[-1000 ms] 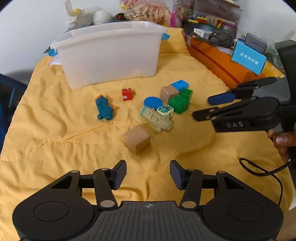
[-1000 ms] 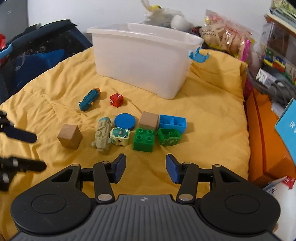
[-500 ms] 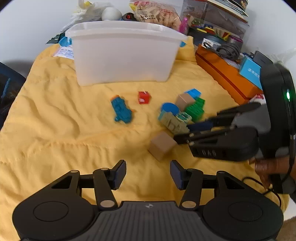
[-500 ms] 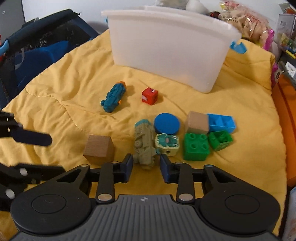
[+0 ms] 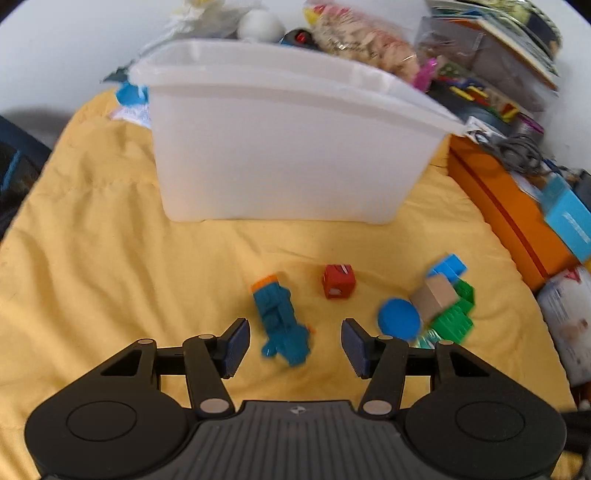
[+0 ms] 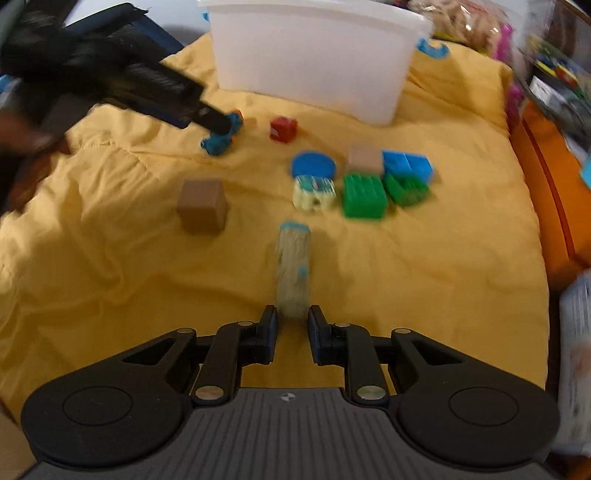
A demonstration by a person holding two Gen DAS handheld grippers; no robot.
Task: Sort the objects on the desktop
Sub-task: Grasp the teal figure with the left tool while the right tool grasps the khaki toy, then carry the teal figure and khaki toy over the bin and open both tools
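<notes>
My left gripper [image 5: 293,345] is open, its fingers either side of the teal toy vehicle [image 5: 282,321] on the yellow cloth; in the right wrist view it reaches over that toy [image 6: 221,134]. My right gripper [image 6: 291,328] is shut on the beige toy vehicle [image 6: 293,266] and holds it above the cloth. On the cloth lie a red cube [image 5: 338,280], a blue disc [image 5: 399,319], a wooden cube [image 6: 203,205], a second wooden cube [image 6: 364,158], green bricks [image 6: 364,195], a blue brick [image 6: 406,166] and a frog block [image 6: 314,192].
A white plastic bin [image 5: 284,158] stands at the back of the cloth. An orange box [image 5: 517,206] and cluttered shelves line the right side. A dark blue bag [image 6: 110,33] sits at the left.
My right gripper closed on the beige toy vehicle and lifted it away from the pile. My left gripper moved forward and left to straddle the teal toy vehicle.
</notes>
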